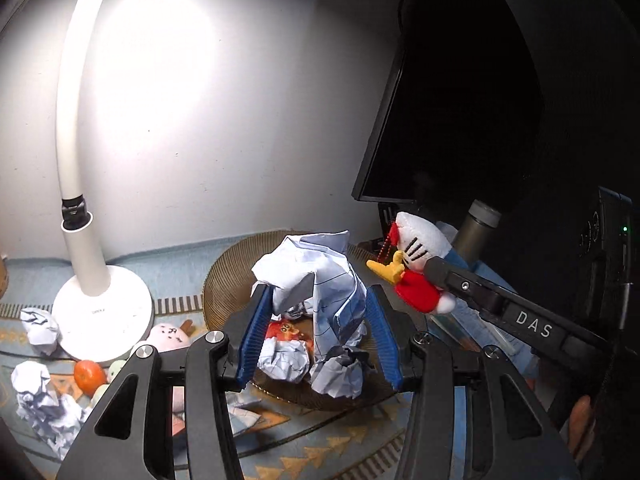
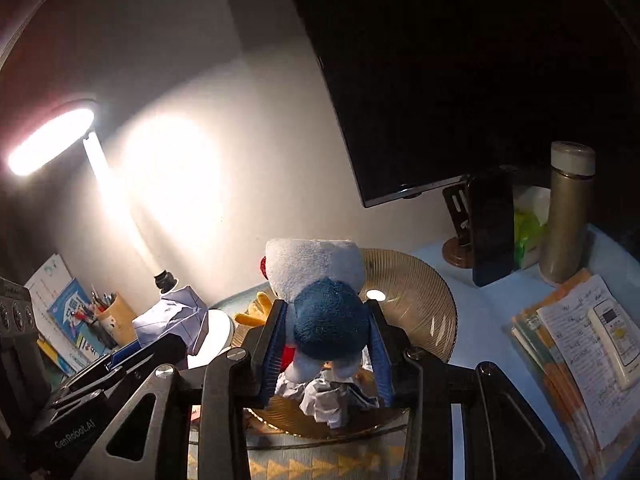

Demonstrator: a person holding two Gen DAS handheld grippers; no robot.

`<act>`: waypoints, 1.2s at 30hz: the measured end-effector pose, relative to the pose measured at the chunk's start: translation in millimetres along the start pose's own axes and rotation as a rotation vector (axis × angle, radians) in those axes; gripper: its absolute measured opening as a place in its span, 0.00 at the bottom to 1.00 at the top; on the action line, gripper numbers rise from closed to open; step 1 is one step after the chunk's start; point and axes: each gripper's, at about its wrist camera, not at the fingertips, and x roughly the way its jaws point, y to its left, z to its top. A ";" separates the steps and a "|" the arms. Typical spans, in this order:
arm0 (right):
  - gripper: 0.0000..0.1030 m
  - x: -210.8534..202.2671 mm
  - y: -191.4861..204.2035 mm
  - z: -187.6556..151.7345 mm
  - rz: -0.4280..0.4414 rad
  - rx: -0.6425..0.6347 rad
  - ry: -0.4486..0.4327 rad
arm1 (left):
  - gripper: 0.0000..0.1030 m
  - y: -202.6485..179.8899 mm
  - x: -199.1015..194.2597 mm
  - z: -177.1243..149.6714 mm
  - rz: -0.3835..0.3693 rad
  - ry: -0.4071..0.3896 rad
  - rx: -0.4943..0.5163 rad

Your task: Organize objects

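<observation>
Two light, squashy things hang above the ribbed tray (image 1: 224,276): the left tool (image 1: 316,332) clenches crumpled paper (image 1: 320,280) by its bulk, the right tool (image 2: 326,344) grips the plush toy (image 2: 320,280) by its soft body.

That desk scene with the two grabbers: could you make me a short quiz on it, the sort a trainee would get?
1. True or false: the left gripper is closed on a sheet of crumpled paper.
2. What does the right gripper hold? A) an orange B) a plush toy C) a remote control
3. Fill in: both held items hang above a brown ribbed ____, where more paper balls lie.

Key: 1 true; 2 B; 3 plate.
</observation>
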 end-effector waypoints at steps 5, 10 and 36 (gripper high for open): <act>0.54 44.9 -13.9 -1.2 0.011 0.057 0.091 | 0.96 21.4 44.2 -6.8 0.015 0.060 -0.050; 0.54 44.6 -28.6 -19.1 0.011 0.072 0.124 | 0.96 40.3 21.7 -21.8 -0.010 0.060 -0.110; 0.60 19.7 81.7 -145.6 0.189 -0.196 0.163 | 0.96 155.4 -175.2 -165.3 0.601 -0.067 -0.322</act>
